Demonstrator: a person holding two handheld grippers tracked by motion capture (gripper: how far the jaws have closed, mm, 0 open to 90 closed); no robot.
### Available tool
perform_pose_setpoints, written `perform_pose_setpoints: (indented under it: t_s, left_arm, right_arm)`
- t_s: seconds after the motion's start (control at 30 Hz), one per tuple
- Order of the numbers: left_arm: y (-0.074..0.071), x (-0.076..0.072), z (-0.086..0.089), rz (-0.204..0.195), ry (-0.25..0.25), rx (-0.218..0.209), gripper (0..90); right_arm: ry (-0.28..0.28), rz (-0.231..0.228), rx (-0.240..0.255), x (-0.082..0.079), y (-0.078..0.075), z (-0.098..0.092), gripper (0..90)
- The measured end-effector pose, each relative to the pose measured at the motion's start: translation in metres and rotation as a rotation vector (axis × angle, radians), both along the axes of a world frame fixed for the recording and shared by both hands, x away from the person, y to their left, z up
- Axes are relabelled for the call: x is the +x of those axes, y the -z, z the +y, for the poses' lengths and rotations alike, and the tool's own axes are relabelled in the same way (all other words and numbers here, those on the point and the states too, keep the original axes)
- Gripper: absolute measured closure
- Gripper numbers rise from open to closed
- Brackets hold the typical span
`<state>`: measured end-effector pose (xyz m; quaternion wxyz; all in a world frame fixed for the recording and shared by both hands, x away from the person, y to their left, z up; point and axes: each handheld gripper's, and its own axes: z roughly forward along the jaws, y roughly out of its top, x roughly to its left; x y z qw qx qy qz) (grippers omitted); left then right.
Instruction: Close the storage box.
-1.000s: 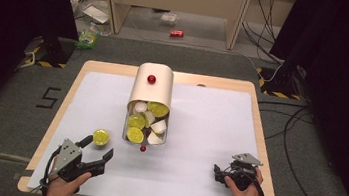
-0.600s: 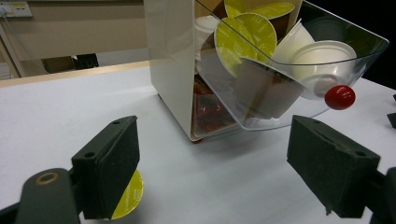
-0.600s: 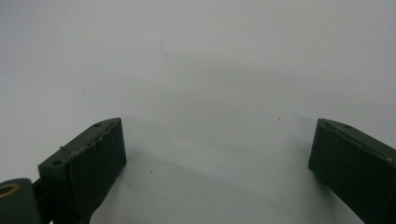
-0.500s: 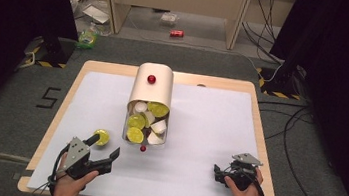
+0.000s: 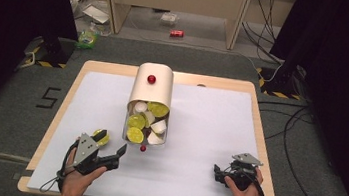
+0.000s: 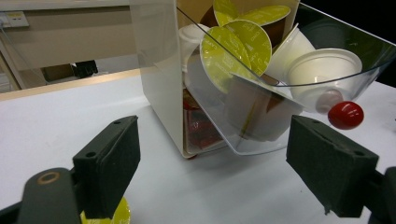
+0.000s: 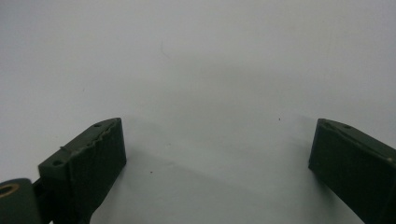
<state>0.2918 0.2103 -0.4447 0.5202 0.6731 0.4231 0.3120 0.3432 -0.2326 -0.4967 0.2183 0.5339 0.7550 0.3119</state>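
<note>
1. High view: the left gripper (image 5: 116, 152) has its fingers wide apart with nothing between them, just in front of the capsule dispenser (image 5: 150, 92) at the middle of the counter (image 5: 208, 132).
2. A loose lime-lidded capsule (image 5: 100, 137) lies just beside that gripper.
3. The capsule is probably light, with thin stiff plastic walls and a smooth foil lid. I would take it across the sides, gently.
4. The dispenser's clear drawer (image 6: 322, 79) is hard and slippery; its red knob (image 6: 345, 115) is the handle.
5. The right gripper (image 5: 219, 173) rests near the counter's front edge, fingers apart, empty.
</note>
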Motion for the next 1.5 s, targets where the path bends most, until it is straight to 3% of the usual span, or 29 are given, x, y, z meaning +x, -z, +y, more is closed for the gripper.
perform_pose_setpoints:
  t_s: [1.5]
  left_arm:
    - [-0.006,0.022,-0.008,0.004,-0.019,-0.044,14.5]
  right_arm:
    - [0.001,0.001,0.001,0.000,0.000,0.000,4.1]
